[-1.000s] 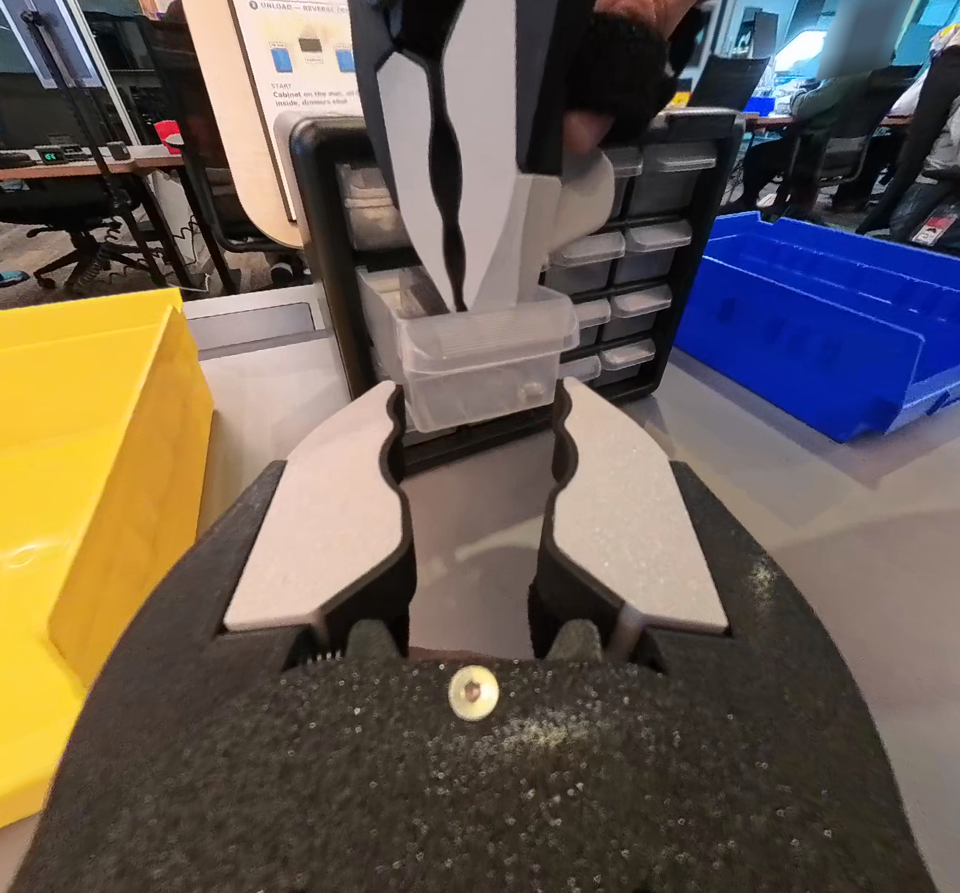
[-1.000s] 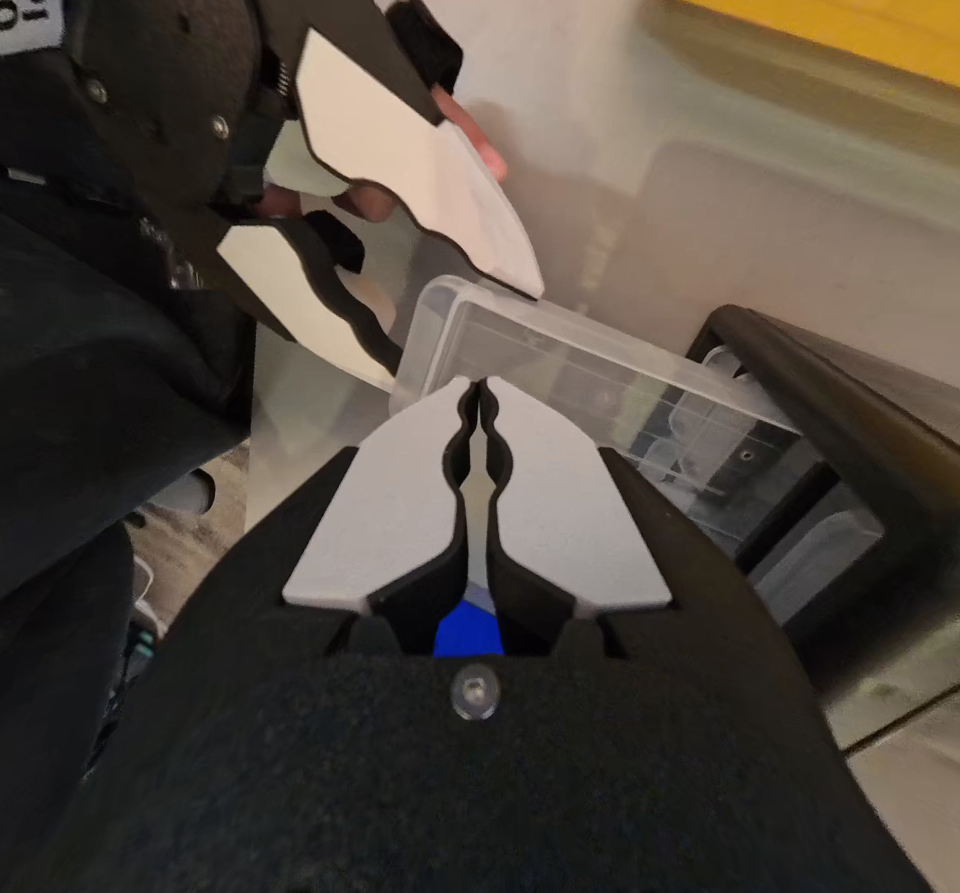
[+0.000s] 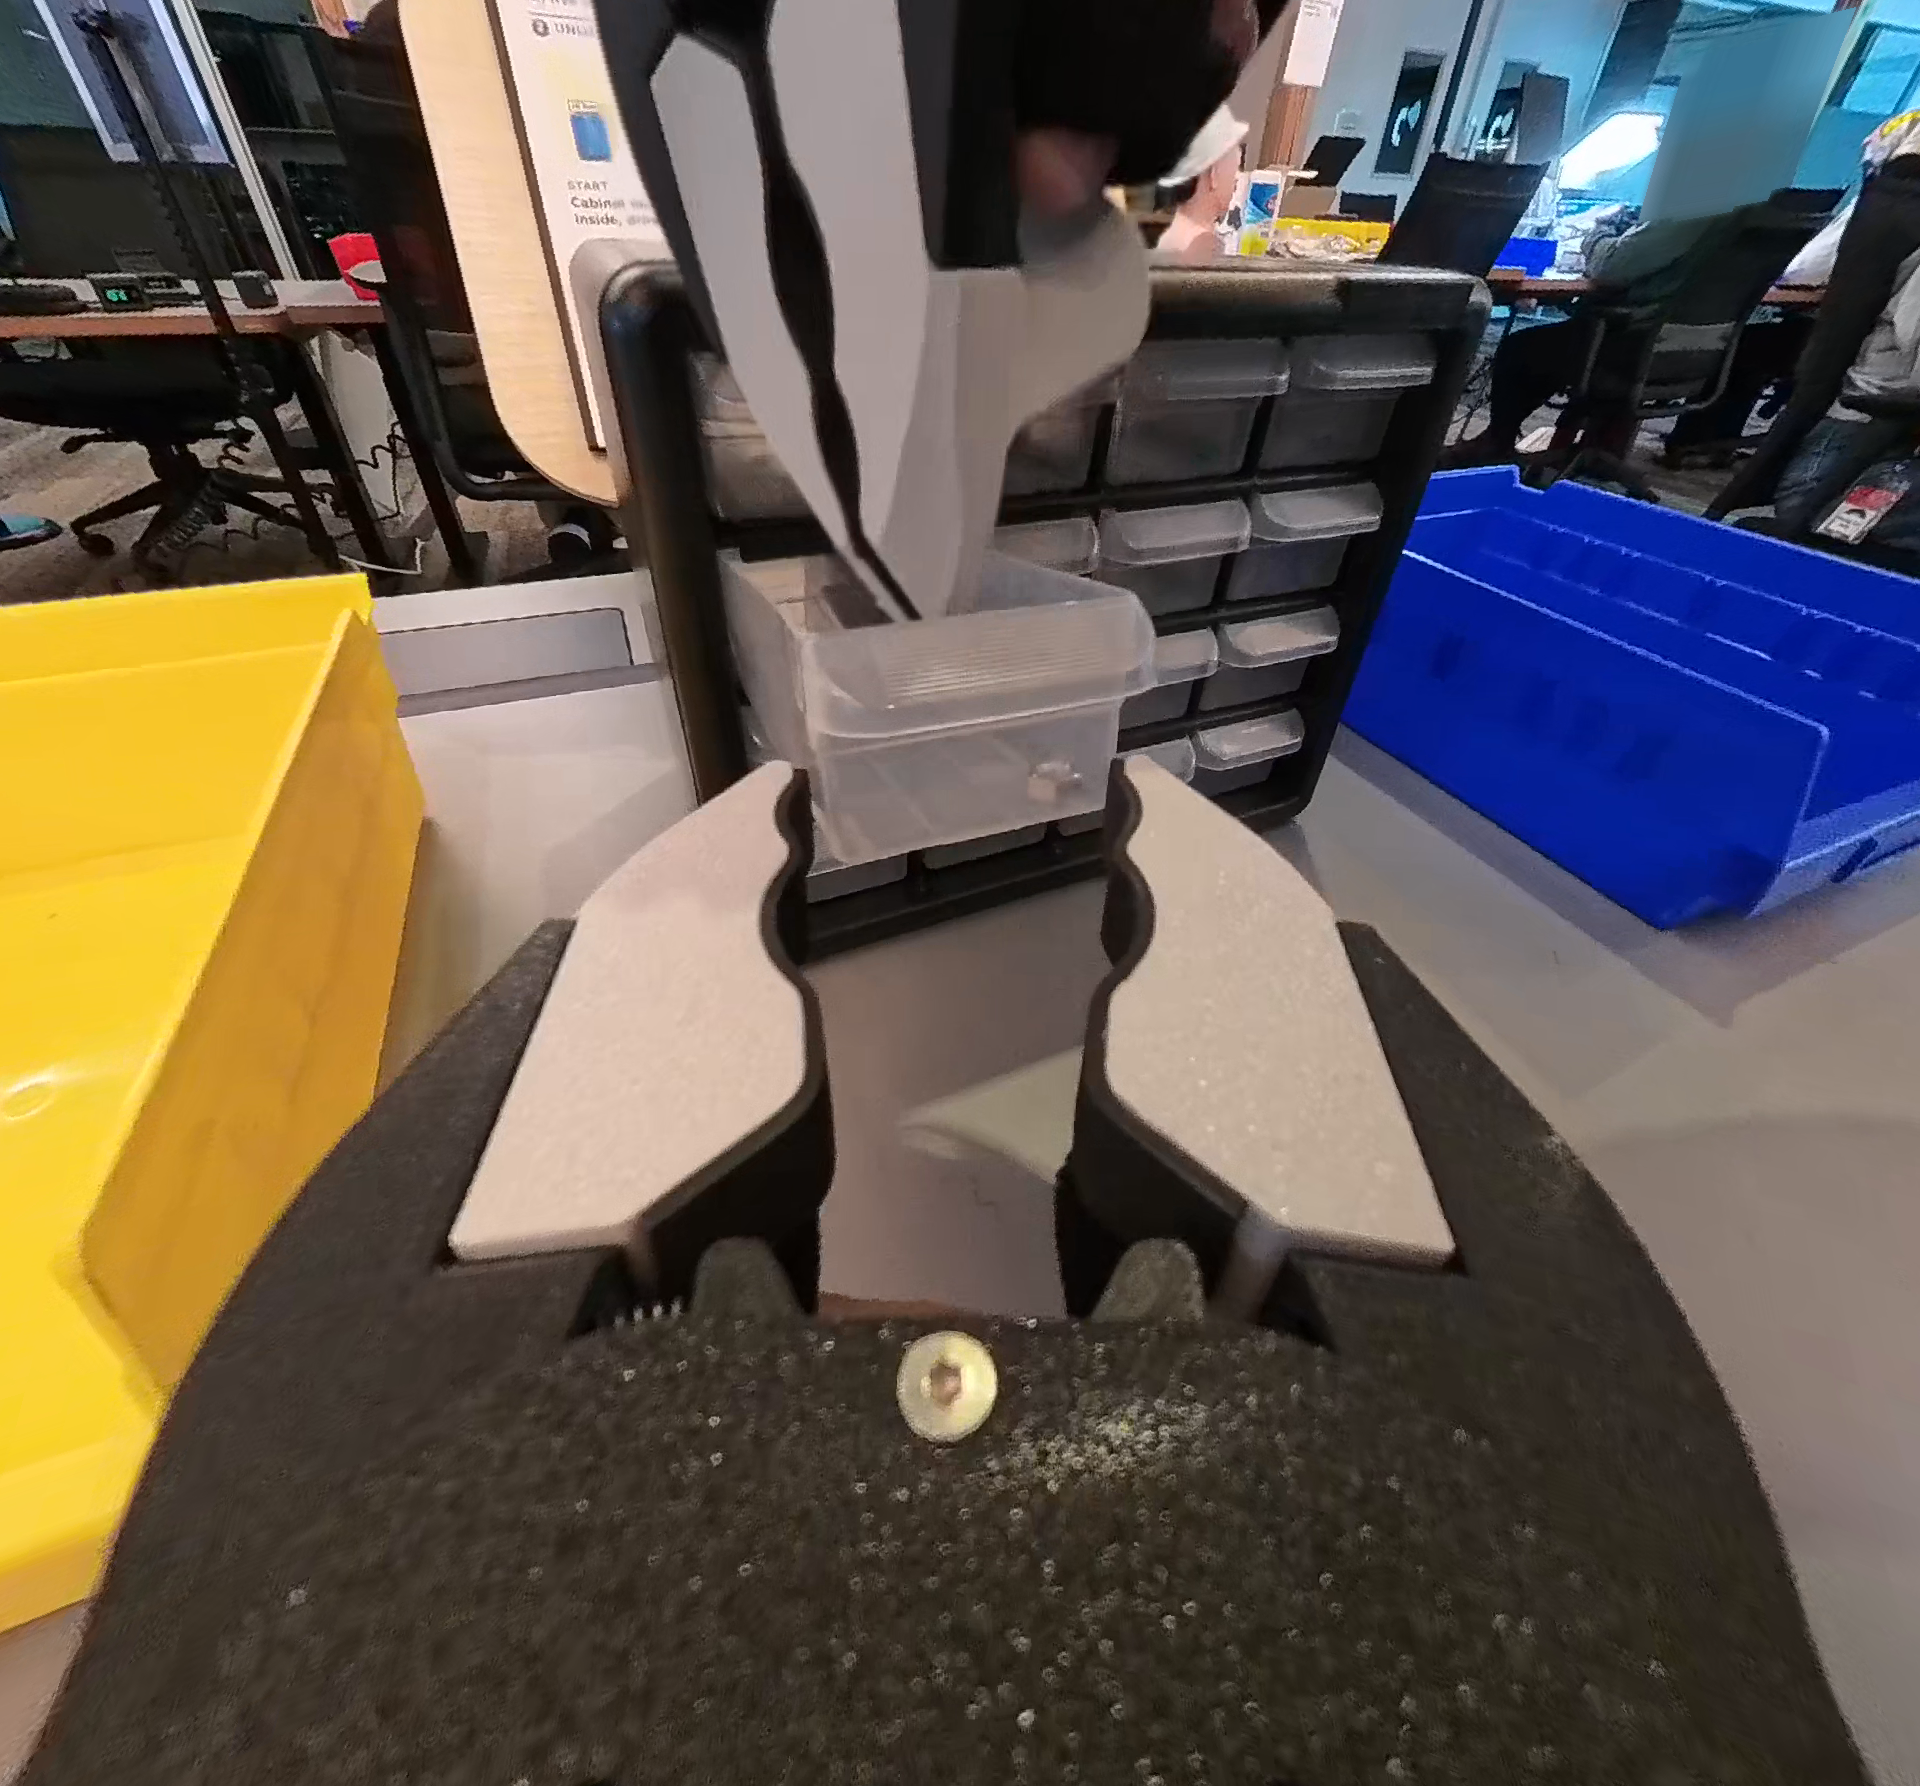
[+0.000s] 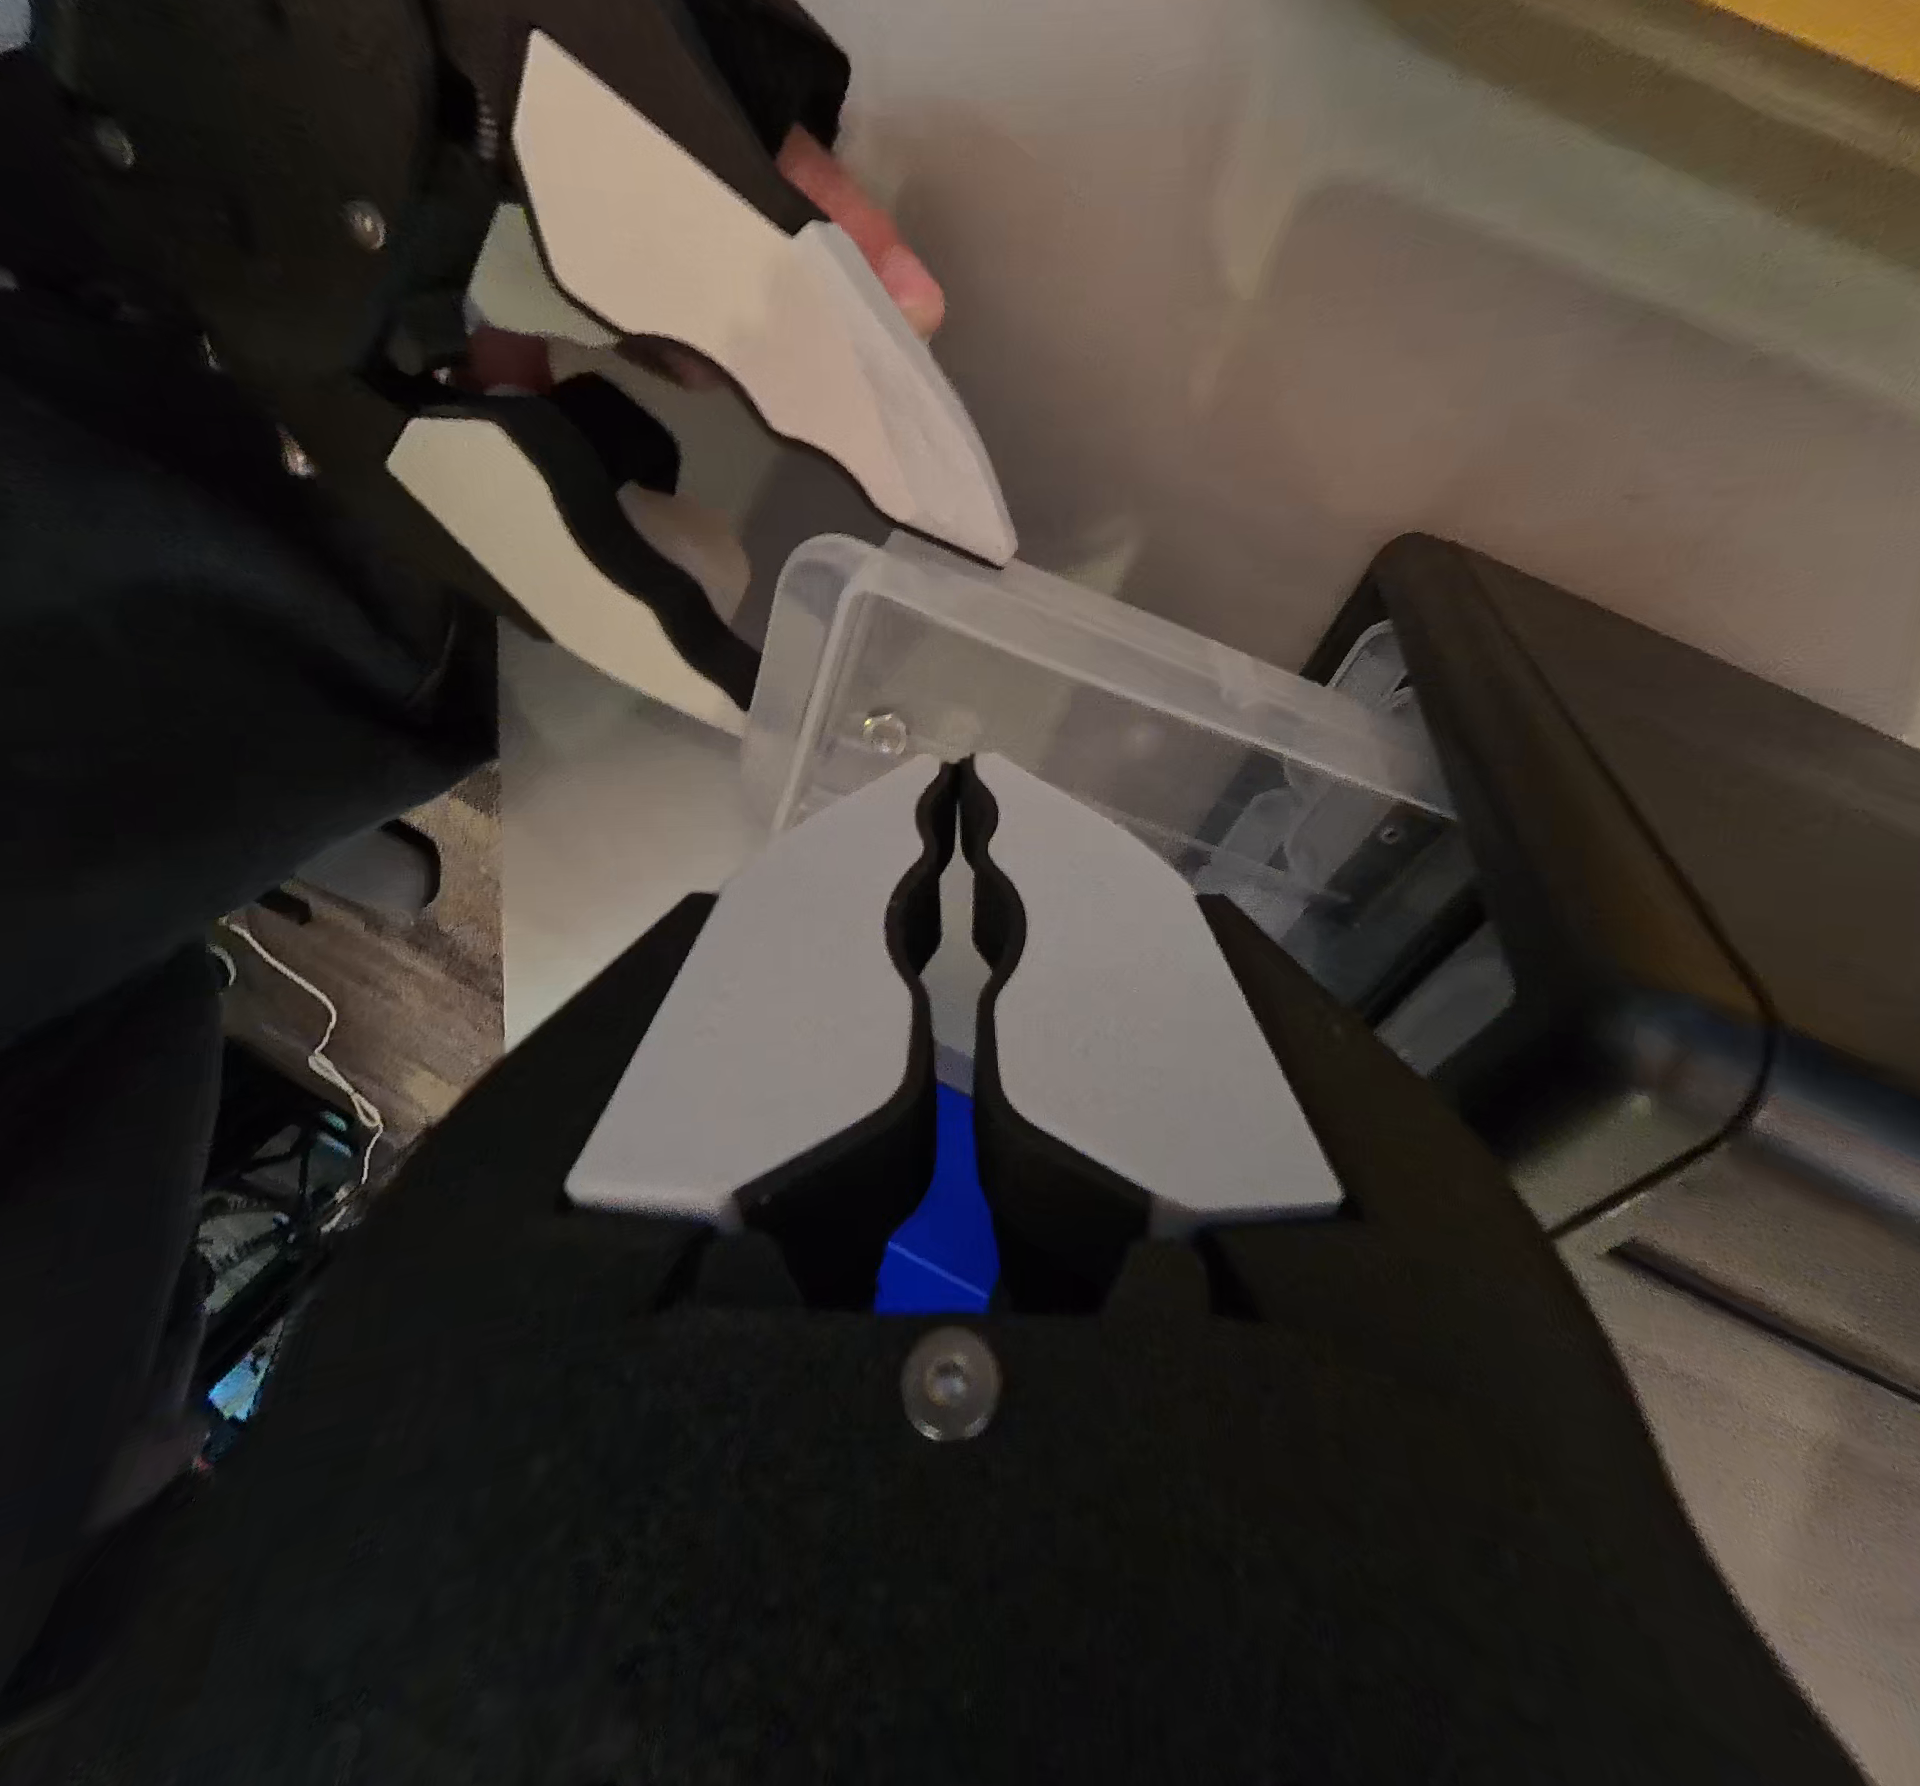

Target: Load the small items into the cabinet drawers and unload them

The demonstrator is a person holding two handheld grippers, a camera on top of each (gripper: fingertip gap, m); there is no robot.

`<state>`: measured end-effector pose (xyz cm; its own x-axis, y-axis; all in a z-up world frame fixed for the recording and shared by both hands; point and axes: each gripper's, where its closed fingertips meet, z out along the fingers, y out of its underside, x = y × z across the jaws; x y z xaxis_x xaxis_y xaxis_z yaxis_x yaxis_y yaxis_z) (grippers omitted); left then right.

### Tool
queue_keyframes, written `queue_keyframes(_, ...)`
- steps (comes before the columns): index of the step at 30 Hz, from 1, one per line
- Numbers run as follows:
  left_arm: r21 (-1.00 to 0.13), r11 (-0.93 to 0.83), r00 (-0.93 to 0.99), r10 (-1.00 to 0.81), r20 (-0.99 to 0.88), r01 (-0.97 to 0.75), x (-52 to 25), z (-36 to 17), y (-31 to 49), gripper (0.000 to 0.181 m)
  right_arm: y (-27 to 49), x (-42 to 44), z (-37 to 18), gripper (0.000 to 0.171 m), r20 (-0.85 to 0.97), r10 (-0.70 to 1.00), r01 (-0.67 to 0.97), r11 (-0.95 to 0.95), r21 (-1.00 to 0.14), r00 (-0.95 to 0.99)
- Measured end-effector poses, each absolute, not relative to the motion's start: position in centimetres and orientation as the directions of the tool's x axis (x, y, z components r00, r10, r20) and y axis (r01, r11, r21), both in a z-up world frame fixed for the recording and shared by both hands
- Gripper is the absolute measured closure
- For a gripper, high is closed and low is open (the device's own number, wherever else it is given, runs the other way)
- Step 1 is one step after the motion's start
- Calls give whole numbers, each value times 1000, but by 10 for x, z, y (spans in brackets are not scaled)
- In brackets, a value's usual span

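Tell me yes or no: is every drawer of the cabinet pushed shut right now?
No: one clear drawer sticks out of the black cabinet, with the shut right gripper reaching down into it.

A pale grey tabletop (image 3: 1558, 1061) carries everything. A black parts cabinet (image 3: 1382, 531) of small clear drawers stands on it toward the back. A yellow bin (image 3: 187, 905) sits on the tabletop just left of the cabinet, and a blue divided bin (image 3: 1621, 697) sits to the cabinet's right, a strip of bare surface between them.
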<state>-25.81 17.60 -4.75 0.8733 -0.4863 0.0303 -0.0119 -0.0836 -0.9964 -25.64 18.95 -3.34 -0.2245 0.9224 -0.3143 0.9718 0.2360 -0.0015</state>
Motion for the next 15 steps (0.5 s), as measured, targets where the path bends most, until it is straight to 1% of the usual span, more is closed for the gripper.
queue_keyframes(3, -997, -79, 876, -482, 21, -19, -257, -48, 176, 128, 192, -251, -33, 171, -301, 922, 965, 260, 18, -243)
queue_keyframes(5, -997, -65, 873, -487, 2, -33, -256, -48, 174, 129, 185, -248, -34, 171, -338, 912, 967, 253, 13, -234)
queue_keyframes(6, -998, -54, 866, -500, -7, -39, -254, -49, 172, 139, 182, -245, -35, 171, -351, 906, 966, 257, 17, -235)
queue_keyframes(11, -996, -56, 869, -494, -27, -63, -253, -57, 170, 142, 181, -236, -51, 171, -316, 914, 957, 285, 57, -254)
queue_keyframes(15, -996, -62, 876, -481, -33, -72, -255, -62, 170, 143, 179, -237, -50, 171, -309, 920, 964, 263, 30, -241)
